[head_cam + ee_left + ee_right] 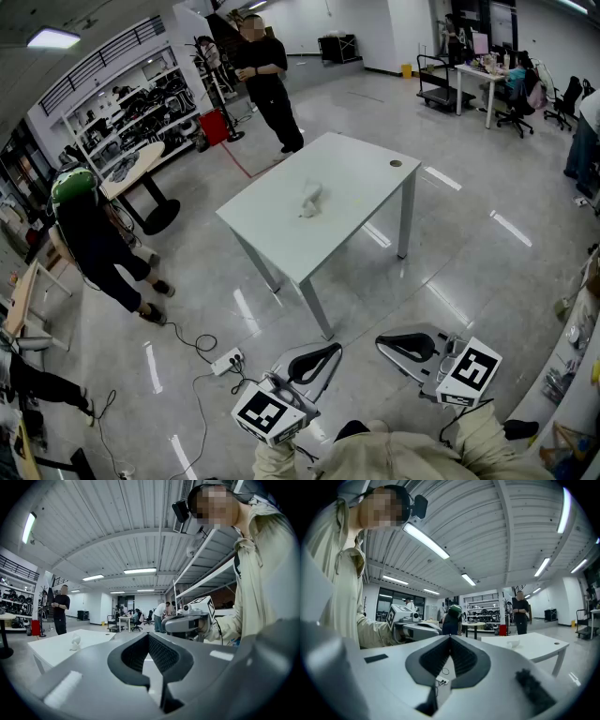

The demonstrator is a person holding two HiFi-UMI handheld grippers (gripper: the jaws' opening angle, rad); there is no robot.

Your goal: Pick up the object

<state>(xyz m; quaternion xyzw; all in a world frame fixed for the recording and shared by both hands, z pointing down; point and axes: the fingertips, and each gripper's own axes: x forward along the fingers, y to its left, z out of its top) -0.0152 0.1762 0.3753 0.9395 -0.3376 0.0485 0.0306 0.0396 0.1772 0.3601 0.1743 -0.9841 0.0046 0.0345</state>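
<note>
The fingers of my left gripper (149, 637) are clenched tip to tip with nothing between them. The fingers of my right gripper (450, 639) are clenched empty too. Their inner pads are dark and finely ribbed, set in smooth grey shells.

The task's thing, a small white object (310, 200), lies well beyond both sets of fingertips. It sits near the middle of a white, smooth-topped desk (361, 173) on slim legs. The object looks lumpy and crumpled, with a matte surface. I cannot tell whether it is cloth, paper or plastic.

I judge it light and probably soft or easily crushed. I would pinch it gently across its narrower upright part, keeping the fingertips just off the slick desktop.
</note>
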